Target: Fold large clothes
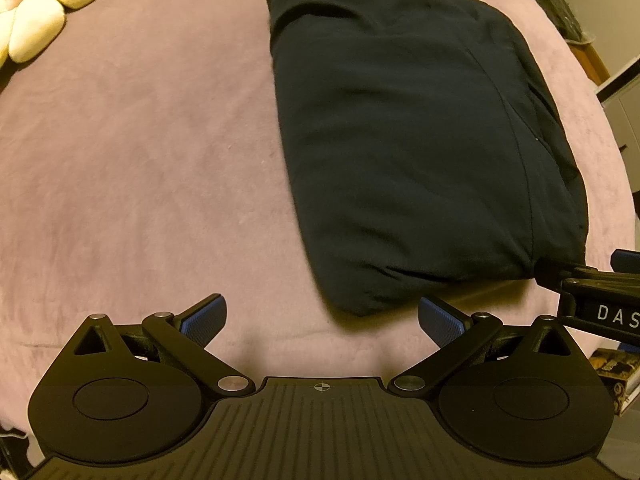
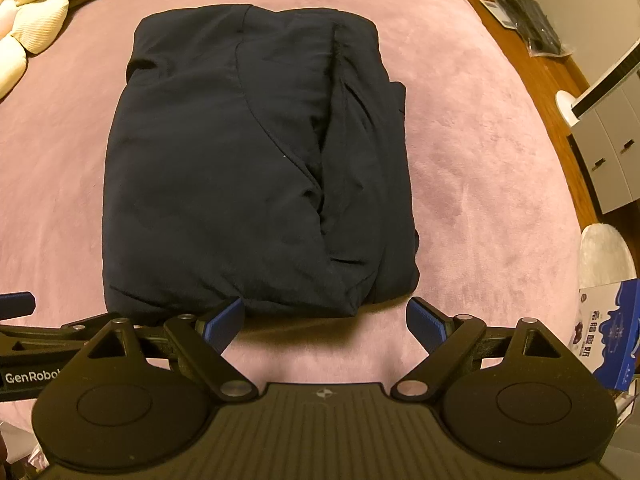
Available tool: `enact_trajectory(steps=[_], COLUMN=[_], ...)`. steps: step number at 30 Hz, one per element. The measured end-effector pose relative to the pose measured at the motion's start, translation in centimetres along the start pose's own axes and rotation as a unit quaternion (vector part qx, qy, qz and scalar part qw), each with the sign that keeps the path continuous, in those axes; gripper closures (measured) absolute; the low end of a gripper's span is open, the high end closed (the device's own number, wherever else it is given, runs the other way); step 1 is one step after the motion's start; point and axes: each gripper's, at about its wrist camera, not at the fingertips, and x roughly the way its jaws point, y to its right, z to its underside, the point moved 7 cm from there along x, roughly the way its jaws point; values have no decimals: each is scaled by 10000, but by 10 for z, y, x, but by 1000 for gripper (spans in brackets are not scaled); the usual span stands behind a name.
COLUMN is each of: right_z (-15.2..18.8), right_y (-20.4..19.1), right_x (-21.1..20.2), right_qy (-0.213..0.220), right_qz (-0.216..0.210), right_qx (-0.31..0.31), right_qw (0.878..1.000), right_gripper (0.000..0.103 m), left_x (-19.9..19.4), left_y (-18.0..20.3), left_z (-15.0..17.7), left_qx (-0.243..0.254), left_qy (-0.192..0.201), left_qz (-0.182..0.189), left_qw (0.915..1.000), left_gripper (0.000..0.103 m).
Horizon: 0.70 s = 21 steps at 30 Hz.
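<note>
A dark navy garment (image 1: pixel 420 152) lies folded into a thick rectangle on the pink bed cover (image 1: pixel 140 160). It also shows in the right wrist view (image 2: pixel 248 168), with a fold seam running down its right half. My left gripper (image 1: pixel 322 320) is open and empty, just short of the garment's near left corner. My right gripper (image 2: pixel 324 320) is open and empty at the garment's near edge, its left pad touching or almost touching the fabric. The right gripper's body shows at the left wrist view's right edge (image 1: pixel 600 292).
Cream and pink plush cushions (image 1: pixel 36 12) lie at the far left of the bed, and show again in the right wrist view (image 2: pixel 28 32). Right of the bed are a wooden floor (image 2: pixel 520 52), a white drawer unit (image 2: pixel 608 148) and a blue printed box (image 2: pixel 612 336).
</note>
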Motion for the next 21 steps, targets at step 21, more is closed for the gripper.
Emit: enact_trajectory(steps=[21], right_z=[-4], right_y=[-1], right_x=[7], right_qy=[-58], right_qz=[65], right_qx=[41], right_qw=[10000], right_gripper=[14], left_x=[4], left_y=[1], left_z=[-3], left_qx=[31], left_qy=[-22], left_qz=[52], left_qw=[10000], left_gripper=[0])
